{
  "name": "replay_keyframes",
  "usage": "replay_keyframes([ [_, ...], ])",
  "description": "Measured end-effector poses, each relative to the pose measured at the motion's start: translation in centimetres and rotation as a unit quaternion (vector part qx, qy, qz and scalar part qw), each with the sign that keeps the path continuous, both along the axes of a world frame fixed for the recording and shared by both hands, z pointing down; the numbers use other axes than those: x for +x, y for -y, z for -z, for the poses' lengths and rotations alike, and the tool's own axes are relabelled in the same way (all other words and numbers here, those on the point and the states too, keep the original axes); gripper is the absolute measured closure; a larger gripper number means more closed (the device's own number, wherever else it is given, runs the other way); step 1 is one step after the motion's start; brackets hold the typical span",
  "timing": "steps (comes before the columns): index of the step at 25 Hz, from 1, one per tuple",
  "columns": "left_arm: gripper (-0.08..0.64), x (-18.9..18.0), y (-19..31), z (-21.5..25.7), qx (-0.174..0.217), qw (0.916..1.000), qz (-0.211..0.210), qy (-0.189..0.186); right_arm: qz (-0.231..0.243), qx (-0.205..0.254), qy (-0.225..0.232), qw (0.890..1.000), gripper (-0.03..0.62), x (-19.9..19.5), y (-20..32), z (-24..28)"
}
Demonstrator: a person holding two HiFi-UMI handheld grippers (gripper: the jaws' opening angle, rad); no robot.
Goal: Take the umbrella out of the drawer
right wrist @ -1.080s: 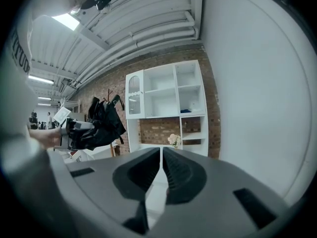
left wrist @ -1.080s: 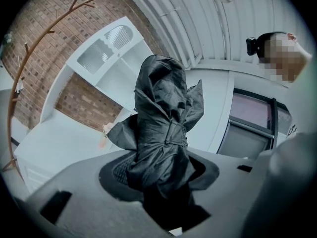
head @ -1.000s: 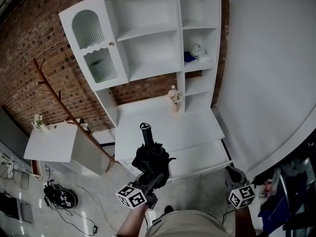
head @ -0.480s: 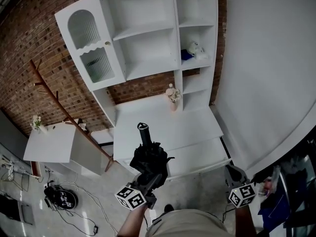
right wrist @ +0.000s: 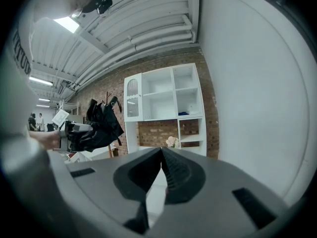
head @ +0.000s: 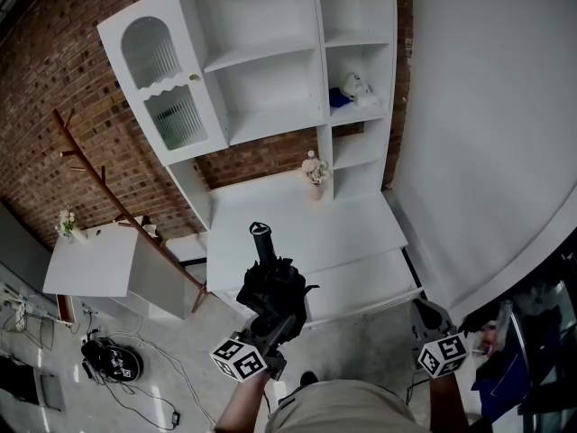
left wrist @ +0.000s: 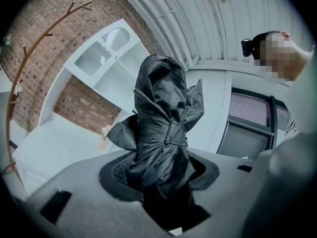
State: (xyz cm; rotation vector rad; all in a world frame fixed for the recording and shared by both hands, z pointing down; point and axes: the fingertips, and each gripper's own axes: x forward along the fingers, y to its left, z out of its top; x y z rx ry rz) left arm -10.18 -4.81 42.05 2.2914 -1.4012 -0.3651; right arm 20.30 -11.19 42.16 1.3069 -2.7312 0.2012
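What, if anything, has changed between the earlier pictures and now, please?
Nothing in the scene has visibly changed; only the head view has drifted slightly. The left tool still grips the folded black umbrella in front of the white shelf unit, and the right tool stays shut with nothing in it.

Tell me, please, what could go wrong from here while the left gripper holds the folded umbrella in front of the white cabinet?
1. The left gripper grips the umbrella by soft, bunched fabric, so it might slip or sag in the jaws.
2. The flower vase stands on the desk beyond the umbrella's far end; a forward swing could knock it over.
3. The right gripper is shut and empty, so nothing backs up the hold.
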Motion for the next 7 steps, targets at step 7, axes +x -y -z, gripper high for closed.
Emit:
replay_keyframes([
  [7, 0.337, 0.26, 0.01, 0.21, -0.003, 1.0, 0.002, -0.003, 0.0, -0.004, 0.001, 1.0, 0.563, 0.05, 0.0, -0.49],
])
